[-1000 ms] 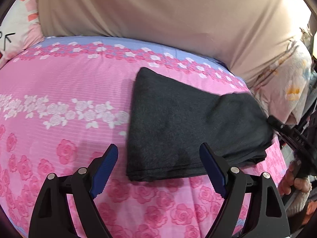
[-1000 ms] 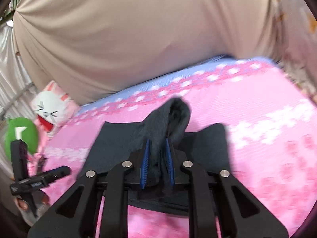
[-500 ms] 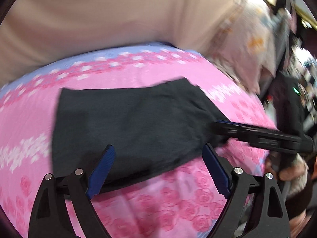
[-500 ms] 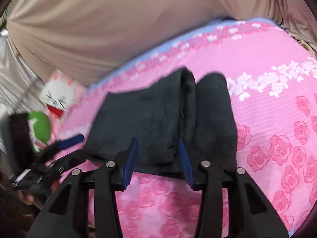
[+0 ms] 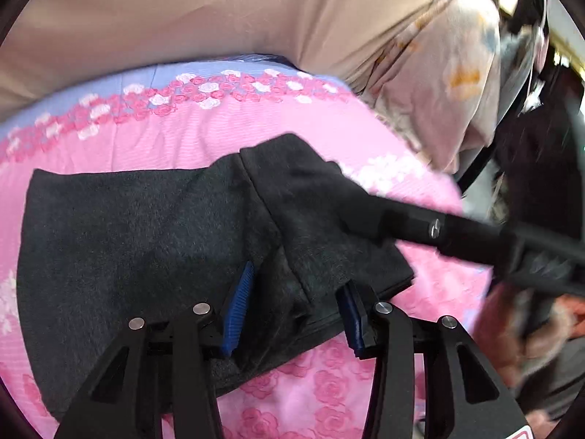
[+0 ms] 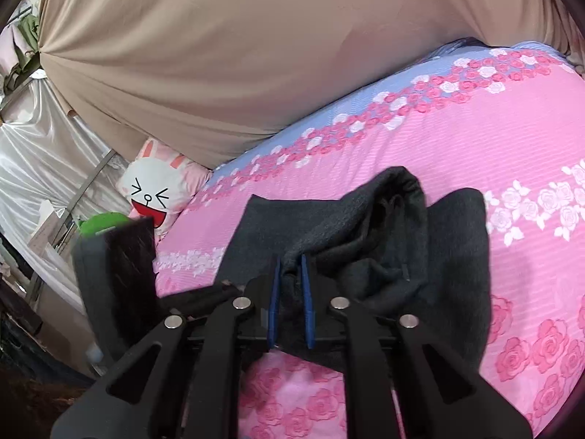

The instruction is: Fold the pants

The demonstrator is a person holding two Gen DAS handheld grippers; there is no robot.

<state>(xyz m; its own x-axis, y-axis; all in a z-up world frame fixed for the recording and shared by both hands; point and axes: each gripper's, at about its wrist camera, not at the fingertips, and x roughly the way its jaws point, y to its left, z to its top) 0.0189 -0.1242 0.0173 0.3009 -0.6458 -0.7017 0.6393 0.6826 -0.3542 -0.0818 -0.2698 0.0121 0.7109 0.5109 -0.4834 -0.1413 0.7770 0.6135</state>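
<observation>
Right wrist view: we find the right gripper (image 6: 290, 300) clamped on a raised fold of the pants (image 6: 457, 256), which lie on the pink bedsheet (image 6: 475, 128); the left gripper (image 5: 294, 311) straddles the near edge, jaws parted, apparently to pin it.

right claw (image 5: 365, 216): tips buried in pants (image 5: 146, 241) | holding hand (image 5: 526, 329): blurred

Dark charcoal pants (image 5: 139, 241), fleecy knit, partly folded into a rough rectangle, lying flat on pink rose-print bed. One end doubled back over the rest as a thick flap (image 6: 369, 226), lifted and bunched, its edge pinched up off the lower layer. Lower layer spread smooth underneath.
</observation>
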